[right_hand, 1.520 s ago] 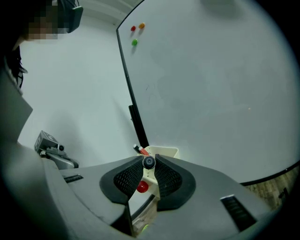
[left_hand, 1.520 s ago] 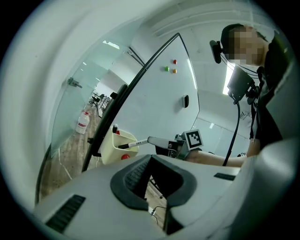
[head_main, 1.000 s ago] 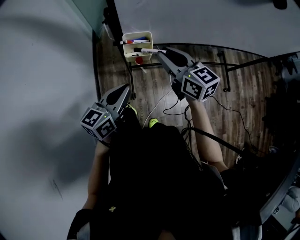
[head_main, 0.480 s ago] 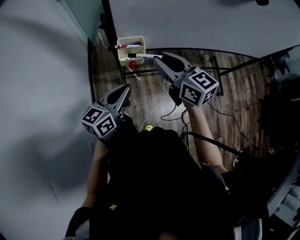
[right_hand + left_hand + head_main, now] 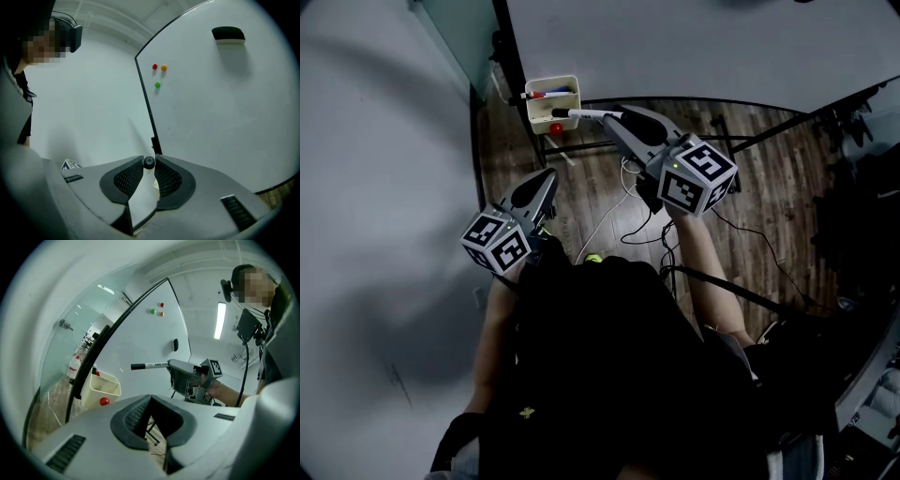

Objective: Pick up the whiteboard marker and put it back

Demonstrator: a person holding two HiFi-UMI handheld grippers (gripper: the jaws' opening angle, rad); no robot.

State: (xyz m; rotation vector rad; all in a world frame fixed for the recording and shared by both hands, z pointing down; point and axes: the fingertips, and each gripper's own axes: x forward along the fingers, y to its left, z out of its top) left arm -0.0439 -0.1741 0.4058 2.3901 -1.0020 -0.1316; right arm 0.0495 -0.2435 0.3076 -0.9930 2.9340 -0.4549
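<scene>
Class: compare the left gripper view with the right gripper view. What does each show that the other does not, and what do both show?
Left only: the cream bin, a red ball, and the whiteboard marker seen side-on. Right only: the marker's end, clamped in the right hand-held gripper. Both: the whiteboard and its three magnets.

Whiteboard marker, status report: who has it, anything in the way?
Right tool shut on black-capped white whiteboard marker, held level. Left tool shut, empty. Nothing seen between marker and cream plastic tray.
</scene>
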